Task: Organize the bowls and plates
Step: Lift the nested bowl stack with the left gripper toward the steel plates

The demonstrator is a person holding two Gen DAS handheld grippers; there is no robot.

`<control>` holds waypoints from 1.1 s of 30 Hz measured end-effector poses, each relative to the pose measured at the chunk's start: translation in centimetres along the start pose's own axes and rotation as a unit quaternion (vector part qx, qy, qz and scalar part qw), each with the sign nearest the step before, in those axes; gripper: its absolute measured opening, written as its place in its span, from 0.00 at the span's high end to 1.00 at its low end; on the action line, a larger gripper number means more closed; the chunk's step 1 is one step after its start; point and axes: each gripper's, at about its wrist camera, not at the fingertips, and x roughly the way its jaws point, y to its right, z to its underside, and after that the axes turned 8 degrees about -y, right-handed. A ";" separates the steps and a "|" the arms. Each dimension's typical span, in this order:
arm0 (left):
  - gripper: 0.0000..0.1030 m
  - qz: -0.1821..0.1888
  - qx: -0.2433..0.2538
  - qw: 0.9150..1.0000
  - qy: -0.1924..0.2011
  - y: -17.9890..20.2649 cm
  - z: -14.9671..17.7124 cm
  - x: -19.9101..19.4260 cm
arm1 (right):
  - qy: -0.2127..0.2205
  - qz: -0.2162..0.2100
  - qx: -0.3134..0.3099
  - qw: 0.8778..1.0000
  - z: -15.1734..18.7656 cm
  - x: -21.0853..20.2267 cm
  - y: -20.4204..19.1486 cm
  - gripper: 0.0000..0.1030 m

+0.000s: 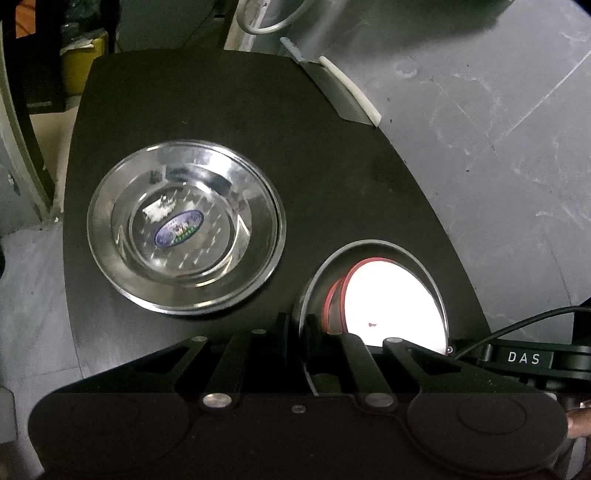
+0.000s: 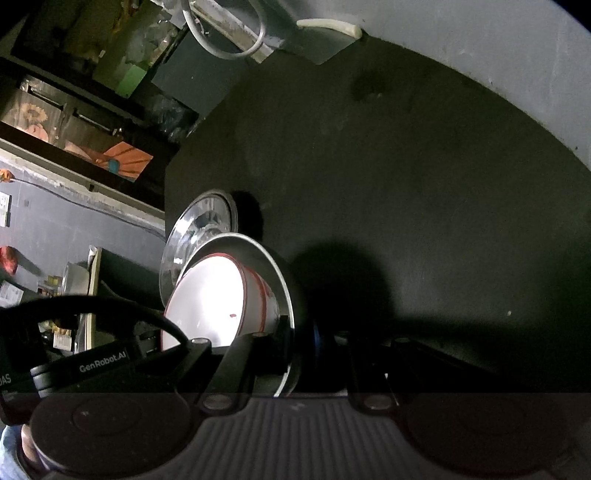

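A steel plate carries a white bowl with a red rim inside it. My left gripper is shut on this plate's near rim. In the right wrist view the same steel plate and white bowl appear tilted, and my right gripper is shut on the rim at its other side. The plate casts a broad shadow on the black table. A second steel plate with a blue oval sticker lies flat on the table to the left, also seen as the second steel plate behind the held one.
The black table ends in a curved edge over a grey floor. A white strip sits at the table's far corner. Shelves and clutter stand beyond the table's left side, and a metal ring hangs behind it.
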 end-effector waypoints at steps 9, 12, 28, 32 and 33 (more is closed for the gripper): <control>0.94 -0.005 -0.010 1.000 0.013 -0.4 -1.2 -0.4 | 0.000 -0.001 -0.008 1.000 -1.8 0.3 -0.8 0.87; 0.95 -0.008 -0.016 1.000 0.017 -0.8 -1.5 -0.5 | 0.001 -0.001 -0.013 1.000 -2.3 0.4 -1.2 0.87; 0.95 -0.019 -0.056 0.997 0.049 -3.6 -3.0 -2.2 | -0.015 0.001 -0.048 0.999 -5.0 1.6 -4.3 0.87; 0.95 -0.022 -0.072 0.995 0.058 -4.8 -3.1 -2.7 | -0.022 0.000 -0.061 0.998 -5.8 2.2 -5.5 0.87; 0.95 -0.023 -0.077 0.995 0.060 -5.1 -3.1 -2.8 | -0.024 0.001 -0.065 0.998 -5.9 2.4 -5.8 0.87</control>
